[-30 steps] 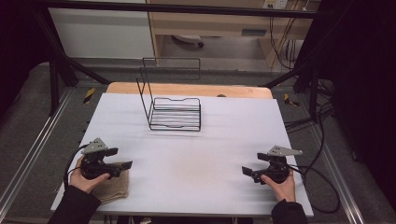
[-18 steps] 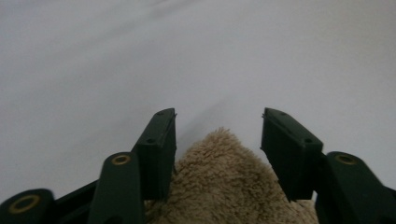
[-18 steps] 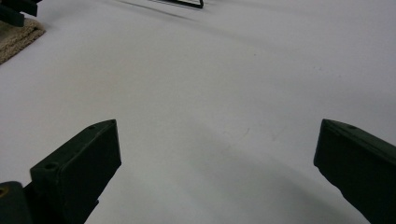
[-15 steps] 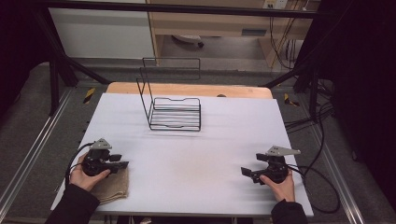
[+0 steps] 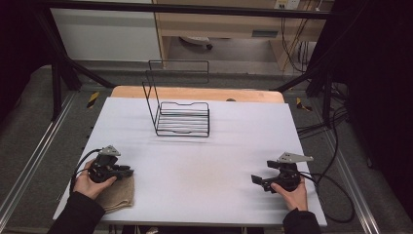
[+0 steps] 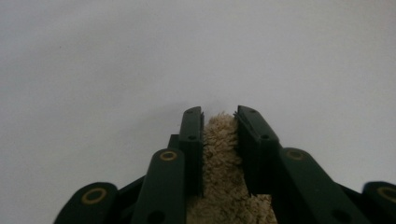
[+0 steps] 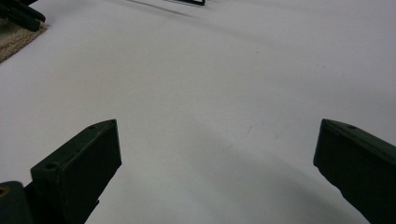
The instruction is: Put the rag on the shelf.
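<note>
At the near left corner of the white table (image 5: 195, 170), the person's left forearm comes in from the bottom edge in a dark sleeve, and the left hand (image 5: 87, 183) wraps around the body of the left gripper (image 5: 127, 171), which lies low and roughly level, its jaws pointing toward the middle of the table. A tan cloth (image 5: 117, 194) lies flat on the table right at that corner, under and just beside the hand. In the left gripper view the two black jaws have just been closing and now stand close together with a raised fold of the cloth (image 6: 223, 163) pinched between them; the fuzzy pile fills the narrow gap and presses against both inner faces, so the gripper is clamped on the cloth's edge.

At the near right, the right hand (image 5: 291, 192) holds the right gripper (image 5: 254, 179) just above the table surface, also level, jaws aimed leftward across the table. A cable loops from it toward the right edge. In the right gripper view its jaws stand wide apart with nothing but bare white tabletop between them; they touch nothing. That view also catches the cloth (image 7: 18, 39) and the tips of the left gripper far off in its upper left corner.

Farther back, near the table's far edge and slightly left of centre, stands a black wire rack (image 5: 180, 114), upright, well apart from both grippers.
</note>
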`<state>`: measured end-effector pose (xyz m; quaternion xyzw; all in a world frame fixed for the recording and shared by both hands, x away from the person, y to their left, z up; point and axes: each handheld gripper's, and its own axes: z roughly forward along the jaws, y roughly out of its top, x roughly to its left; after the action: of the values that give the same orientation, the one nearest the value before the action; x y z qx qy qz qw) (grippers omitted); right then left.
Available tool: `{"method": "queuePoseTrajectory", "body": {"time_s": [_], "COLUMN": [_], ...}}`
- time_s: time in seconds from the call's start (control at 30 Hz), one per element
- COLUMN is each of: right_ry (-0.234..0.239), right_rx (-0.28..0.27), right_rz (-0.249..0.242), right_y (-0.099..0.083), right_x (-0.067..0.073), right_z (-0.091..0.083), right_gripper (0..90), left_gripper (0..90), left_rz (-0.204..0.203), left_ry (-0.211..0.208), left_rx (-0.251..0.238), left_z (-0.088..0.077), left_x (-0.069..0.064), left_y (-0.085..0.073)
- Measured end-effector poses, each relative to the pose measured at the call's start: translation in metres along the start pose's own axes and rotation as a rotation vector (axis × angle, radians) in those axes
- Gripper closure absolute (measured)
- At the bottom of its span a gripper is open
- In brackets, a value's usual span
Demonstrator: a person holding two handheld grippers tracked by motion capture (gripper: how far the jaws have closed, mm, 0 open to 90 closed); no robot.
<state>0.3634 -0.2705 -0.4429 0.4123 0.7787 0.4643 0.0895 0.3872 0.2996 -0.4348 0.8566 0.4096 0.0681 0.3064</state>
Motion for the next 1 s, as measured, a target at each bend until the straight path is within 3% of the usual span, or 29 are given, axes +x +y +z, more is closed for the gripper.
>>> {"method": "queuePoseTrajectory", "body": {"time_s": [0.2, 0.5, 0.73, 1.0], "right_ry": [0.001, -0.001, -0.005, -0.013], "right_rx": [-0.001, -0.003, -0.002, -0.008], "right_rz": [-0.001, 0.002, 0.007, -0.009], "right_y": [0.000, 0.001, 0.001, 0.003], "right_x": [0.000, 0.000, 0.000, 0.002], "right_z": [0.000, 0.000, 0.000, 0.004], "right_gripper": [1.2, 1.3, 1.4, 1.6], "left_gripper": [82.9, 84.6, 84.7, 84.5], "left_rz": [0.010, -0.034, -0.067, -0.137], "left_ry": [0.015, -0.009, -0.001, 0.060], "left_rx": [-0.003, -0.137, -0.181, -0.164], "left_z": [-0.004, -0.017, -0.008, 0.018], "left_x": [-0.002, -0.002, -0.005, -0.001], "left_y": [0.001, 0.008, 0.022, 0.035]}}
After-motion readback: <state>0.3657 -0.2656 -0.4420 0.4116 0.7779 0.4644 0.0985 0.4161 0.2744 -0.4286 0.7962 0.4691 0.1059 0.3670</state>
